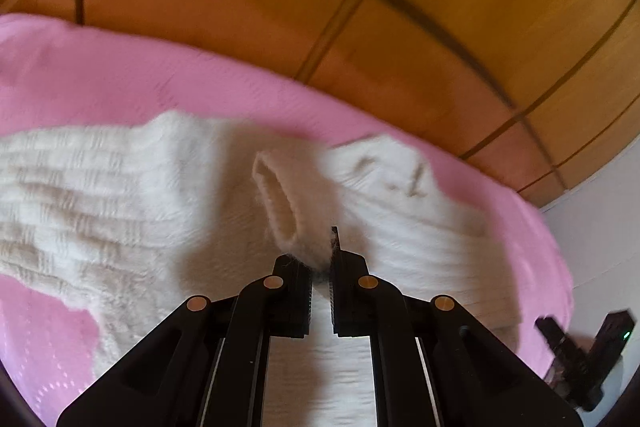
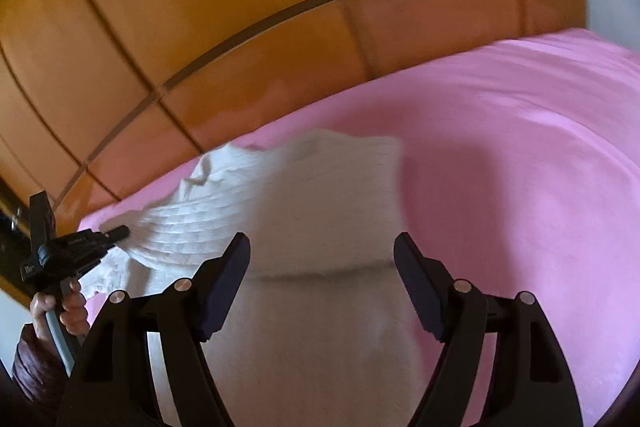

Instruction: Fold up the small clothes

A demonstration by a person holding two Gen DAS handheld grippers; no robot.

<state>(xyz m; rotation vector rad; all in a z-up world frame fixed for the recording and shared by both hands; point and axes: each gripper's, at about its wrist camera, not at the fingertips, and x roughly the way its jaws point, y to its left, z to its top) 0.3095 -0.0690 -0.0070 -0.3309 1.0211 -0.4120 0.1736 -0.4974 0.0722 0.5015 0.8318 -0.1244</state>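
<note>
A cream knitted sweater (image 1: 100, 187) lies spread on a pink bedsheet (image 1: 200, 87). My left gripper (image 1: 320, 267) is shut on a fuzzy sleeve cuff (image 1: 288, 203), which stands up from the cloth in front of the jaws. In the right wrist view the sweater (image 2: 320, 195) lies folded under my right gripper (image 2: 322, 259). Its fingers (image 2: 236, 267) stand wide apart above the knit and press on nothing. The left gripper (image 2: 122, 231) shows at the left edge with its tip on the sweater, held by a hand (image 2: 60, 307). The right gripper (image 1: 584, 331) appears small at the lower right of the left wrist view.
Orange-brown wooden panels (image 2: 200, 27) with dark seams rise behind the bed's far edge. A white wall (image 1: 600, 227) shows to the right. Bare pink sheet (image 2: 520, 167) stretches to the right of the sweater. Both views are blurred.
</note>
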